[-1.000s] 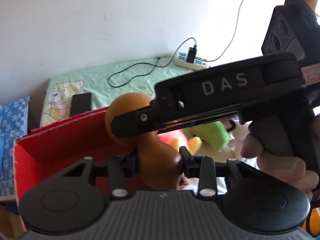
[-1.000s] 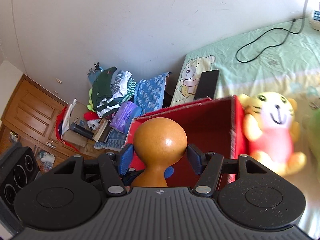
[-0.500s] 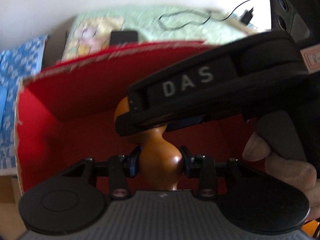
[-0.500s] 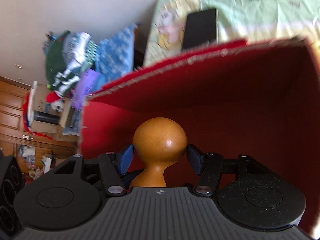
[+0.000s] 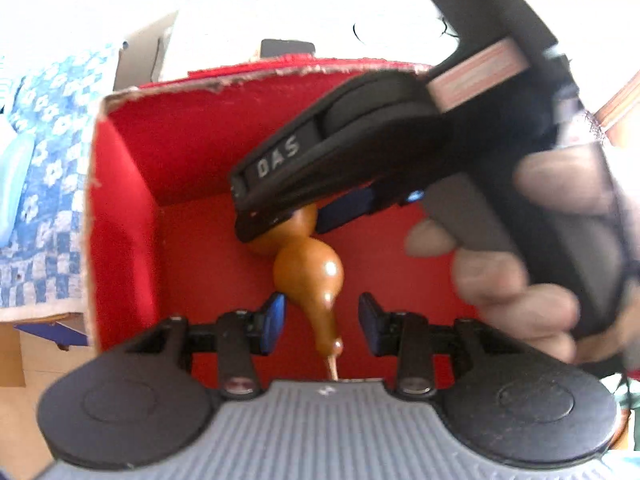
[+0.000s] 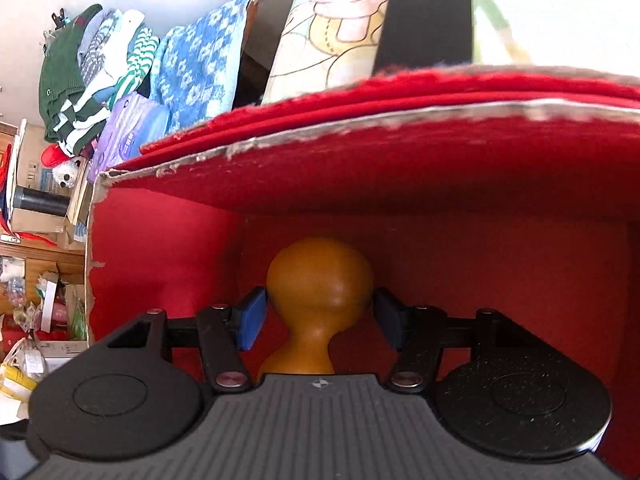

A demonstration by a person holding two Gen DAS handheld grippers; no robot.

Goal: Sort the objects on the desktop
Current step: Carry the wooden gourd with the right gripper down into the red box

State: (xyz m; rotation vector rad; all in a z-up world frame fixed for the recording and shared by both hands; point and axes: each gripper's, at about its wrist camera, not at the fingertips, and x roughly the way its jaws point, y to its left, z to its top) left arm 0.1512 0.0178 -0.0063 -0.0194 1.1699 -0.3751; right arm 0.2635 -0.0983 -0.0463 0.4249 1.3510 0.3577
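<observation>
A brown wooden gourd (image 5: 308, 272) is inside the red box (image 5: 120, 208), near its floor. My left gripper (image 5: 322, 322) is open, its blue pads standing apart on either side of the gourd's thin stem end. My right gripper (image 6: 318, 322) reaches into the red box (image 6: 160, 248) from the right; its blue pads sit just off the round bulb of the gourd (image 6: 320, 276) with small gaps, so it looks open. In the left wrist view the right gripper's body (image 5: 360, 152) covers the gourd's big bulb.
A black phone (image 6: 426, 16) lies on the bear-print cloth (image 6: 320, 32) behind the box. A blue patterned cloth (image 6: 200, 56) and piled clothes (image 6: 88, 68) are at the left, with cluttered boxes (image 6: 40, 216) below.
Both grippers lowered the gourd from above the box down into it. The left gripper's pads have opened off the gourd's neck, and the right gripper's pads have eased off the bulb.
</observation>
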